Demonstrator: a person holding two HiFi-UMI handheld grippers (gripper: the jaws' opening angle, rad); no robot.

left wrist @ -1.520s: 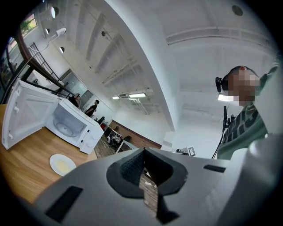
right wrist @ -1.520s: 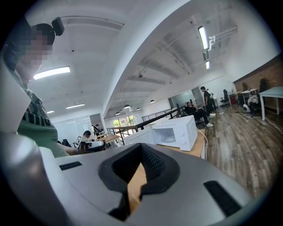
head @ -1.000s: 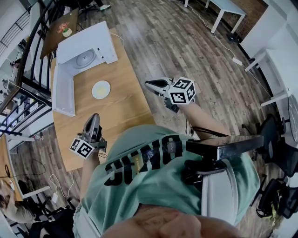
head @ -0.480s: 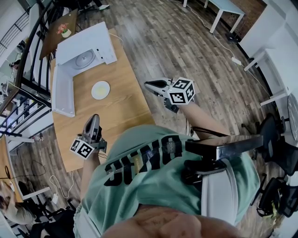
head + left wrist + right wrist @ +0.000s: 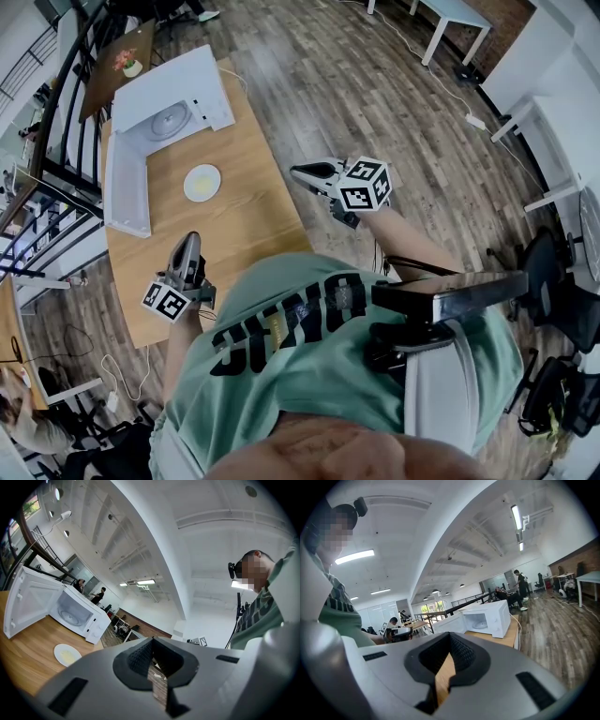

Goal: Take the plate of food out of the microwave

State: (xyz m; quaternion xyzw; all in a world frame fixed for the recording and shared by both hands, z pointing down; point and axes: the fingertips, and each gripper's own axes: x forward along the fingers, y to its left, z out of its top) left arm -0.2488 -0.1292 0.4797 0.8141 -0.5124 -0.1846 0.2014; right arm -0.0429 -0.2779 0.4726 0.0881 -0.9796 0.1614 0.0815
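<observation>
A white plate of yellowish food (image 5: 202, 182) lies on the wooden table (image 5: 234, 225), in front of the white microwave (image 5: 173, 103), whose door (image 5: 127, 197) hangs wide open. The microwave's glass turntable shows bare. In the left gripper view the plate (image 5: 68, 654) sits near the microwave (image 5: 75, 613). My left gripper (image 5: 187, 246) hovers over the table's near part, shut and empty, well short of the plate. My right gripper (image 5: 298, 170) is held beyond the table's right edge, over the floor, jaws together with nothing in them. The right gripper view shows the microwave (image 5: 487, 618) ahead.
A black railing (image 5: 66, 141) runs along the table's left side. Wood-plank floor (image 5: 375, 84) spreads to the right, with white tables (image 5: 455, 28) at the far end and office chairs (image 5: 553, 309) at the right. People sit and stand in the background.
</observation>
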